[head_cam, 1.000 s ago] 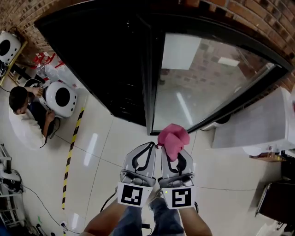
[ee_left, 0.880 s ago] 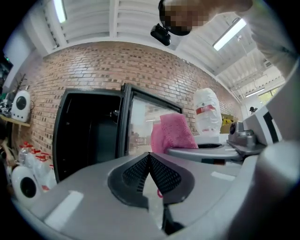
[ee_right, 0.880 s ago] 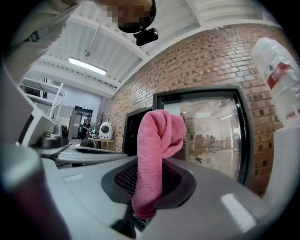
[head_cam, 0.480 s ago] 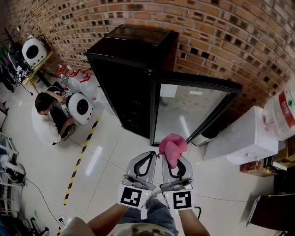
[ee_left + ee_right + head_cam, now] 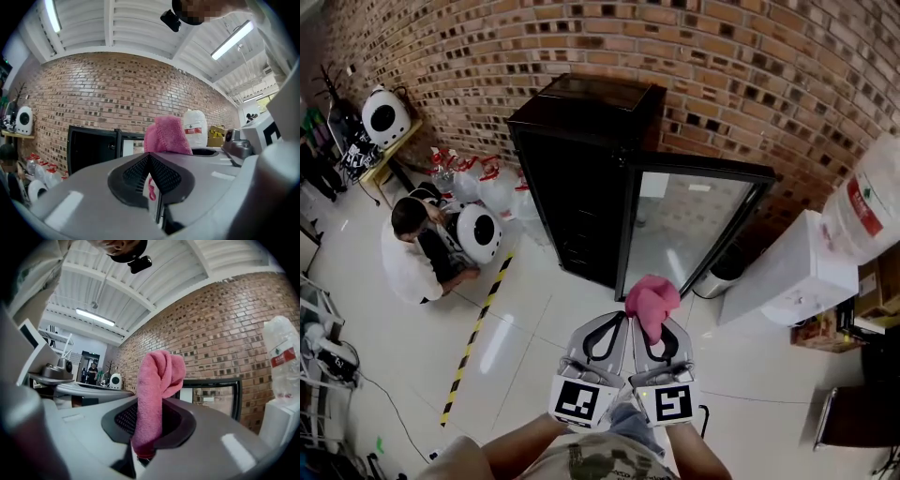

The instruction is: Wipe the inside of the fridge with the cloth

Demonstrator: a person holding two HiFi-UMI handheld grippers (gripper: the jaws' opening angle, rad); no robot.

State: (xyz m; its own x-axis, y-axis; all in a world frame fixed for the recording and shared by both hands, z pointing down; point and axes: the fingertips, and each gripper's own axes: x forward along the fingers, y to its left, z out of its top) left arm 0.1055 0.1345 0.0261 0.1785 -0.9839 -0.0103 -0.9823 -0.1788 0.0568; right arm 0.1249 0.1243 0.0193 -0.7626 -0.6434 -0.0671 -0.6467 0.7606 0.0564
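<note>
Grippers: we hold the left gripper (image 5: 613, 321) and the right gripper (image 5: 651, 328) side by side at 6 o'clock in the head view, with their marker cubes nearest us.
Left tongs: in the left gripper view we see the jaws pressed together with no object gripped between them.
Right tongs: in the right gripper view we see the jaws clamped on the pink terry cloth (image 5: 154, 394). Its lower end is pinched and its folded top rises above the tips.
Cloth position: from the head view we place the cloth outside the fridge, over the floor, at 12 o'clock from the right gripper's tips.
Fridge: the black upright fridge (image 5: 577, 178) stands against the red brick wall (image 5: 750, 66) at 12 o'clock from the grippers. Its interior is dark, so we cannot make out shelves.
Door: the glass door (image 5: 689, 230) is swung open towards us, at 1 o'clock from the cloth.
Right side: a white water dispenser (image 5: 787, 272) stands at 2 o'clock, with a clear bottle (image 5: 867, 202) on top.
Left side: a seated person in a white shirt (image 5: 411, 258) is at 10 o'clock, beside a round white device (image 5: 480, 232).
Floor: yellow-and-black striped tape (image 5: 473, 337) runs across the white tiles at 9 o'clock.
</note>
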